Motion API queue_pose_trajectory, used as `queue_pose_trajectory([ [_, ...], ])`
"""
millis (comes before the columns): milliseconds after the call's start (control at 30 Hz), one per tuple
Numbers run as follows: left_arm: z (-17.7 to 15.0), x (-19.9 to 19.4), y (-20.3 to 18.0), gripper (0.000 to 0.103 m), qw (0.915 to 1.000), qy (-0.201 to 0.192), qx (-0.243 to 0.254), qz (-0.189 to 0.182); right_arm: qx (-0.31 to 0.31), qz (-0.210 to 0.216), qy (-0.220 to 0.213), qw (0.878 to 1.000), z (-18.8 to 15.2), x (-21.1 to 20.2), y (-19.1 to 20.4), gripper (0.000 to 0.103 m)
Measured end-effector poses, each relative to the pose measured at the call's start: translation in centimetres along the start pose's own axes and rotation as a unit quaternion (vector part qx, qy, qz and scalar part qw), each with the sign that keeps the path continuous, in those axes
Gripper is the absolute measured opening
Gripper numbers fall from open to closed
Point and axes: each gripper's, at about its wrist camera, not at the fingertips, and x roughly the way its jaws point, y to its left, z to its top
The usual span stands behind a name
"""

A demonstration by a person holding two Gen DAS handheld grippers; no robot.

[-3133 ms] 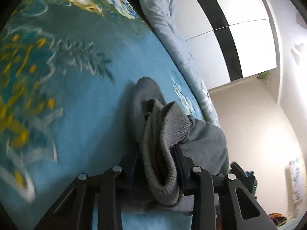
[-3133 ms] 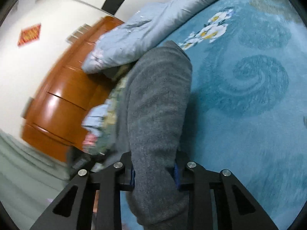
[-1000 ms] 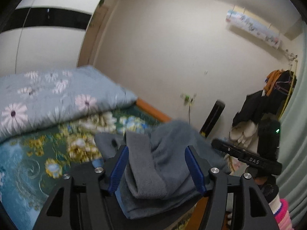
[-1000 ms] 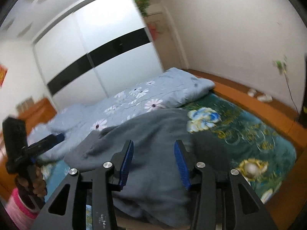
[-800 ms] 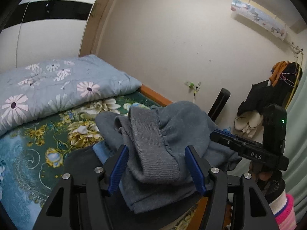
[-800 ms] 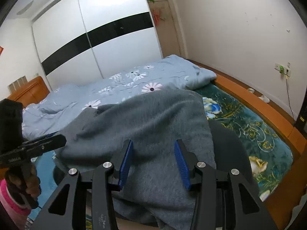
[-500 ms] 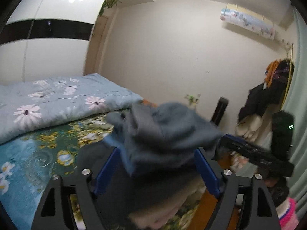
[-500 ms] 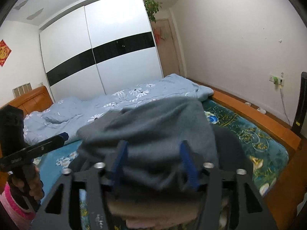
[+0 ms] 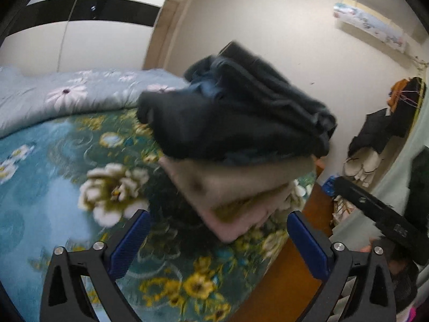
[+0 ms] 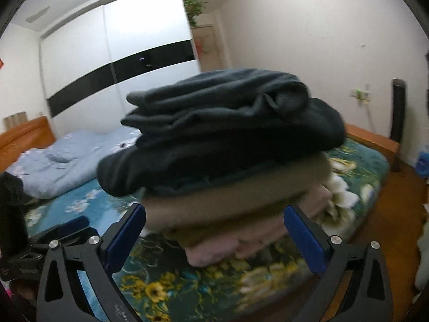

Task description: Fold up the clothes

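Grey sweater (image 10: pixel 228 131) folded atop stack, long axis crosswise; grippers apart.

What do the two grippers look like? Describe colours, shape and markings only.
Both the left gripper and the right gripper look alike: black frames with triangular cut-outs, silver round screw heads on the arms, and blue ribbed pads lining the fingers. Faint pale lettering shows on the right frame. No cables or sleeves show on either.

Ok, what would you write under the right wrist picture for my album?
Open right gripper facing a stack of folded clothes, dark gray sweater on top, on the flowery bed.
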Motion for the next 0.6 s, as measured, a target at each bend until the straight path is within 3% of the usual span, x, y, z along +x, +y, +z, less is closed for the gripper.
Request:
queue_pose_trajectory([
  [133, -0.8, -0.6, -0.4, 0.103, 0.9993, -0.008, 0.008, 0.035, 0.02, -0.012, -0.01, 1.0, -1.8, -1.9, 0.5, 0.103],
  [600, 0.0, -3.4, -4.9, 0.103, 0.9942, -0.03, 0.075, 0.071, 0.045, -0.052, -0.016, 0.998, -2.8, -5.1, 0.1, 0.103],
])
